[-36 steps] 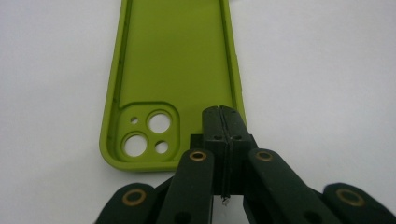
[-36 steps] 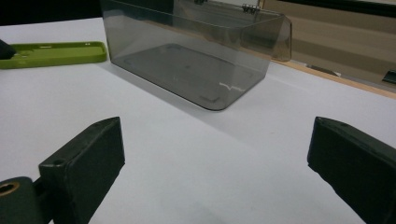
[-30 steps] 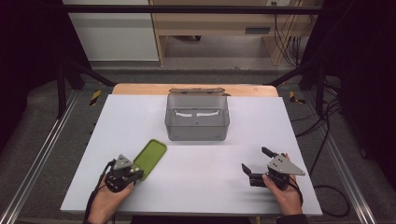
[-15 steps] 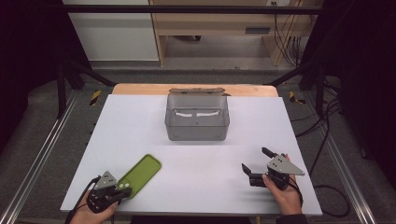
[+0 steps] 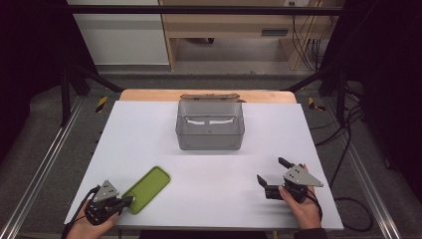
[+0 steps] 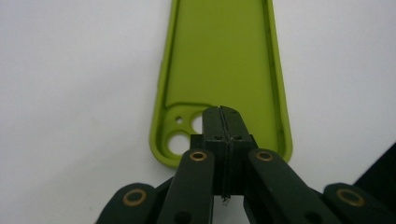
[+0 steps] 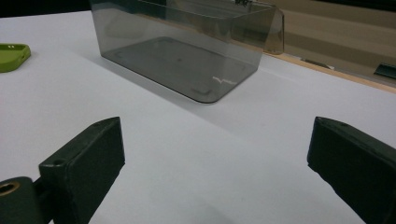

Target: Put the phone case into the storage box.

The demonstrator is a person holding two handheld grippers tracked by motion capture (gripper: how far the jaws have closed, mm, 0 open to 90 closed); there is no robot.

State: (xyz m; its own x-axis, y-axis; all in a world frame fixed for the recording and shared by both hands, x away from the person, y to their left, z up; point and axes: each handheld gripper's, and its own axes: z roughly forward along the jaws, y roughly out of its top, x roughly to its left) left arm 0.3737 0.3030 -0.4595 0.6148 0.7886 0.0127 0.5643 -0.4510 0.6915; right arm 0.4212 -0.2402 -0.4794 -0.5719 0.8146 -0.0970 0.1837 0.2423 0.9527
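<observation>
A green phone case lies inside-up near the table's front left corner. My left gripper sits at its near end. In the left gripper view its jaws are pressed together over the camera-cutout end of the case, and the case's near rim is hidden behind them. My right gripper rests at the front right with its jaws wide apart and nothing between them. The case's corner shows far left in the right gripper view.
A clear grey plastic box with an open hinged lid stands at the middle back of the white table; in the right gripper view the box is ahead of the jaws. Metal rails and cables run along both sides.
My left gripper has drawn back toward the front left corner, and the green case has come with it and now lies flatter. The right gripper has stayed put.
</observation>
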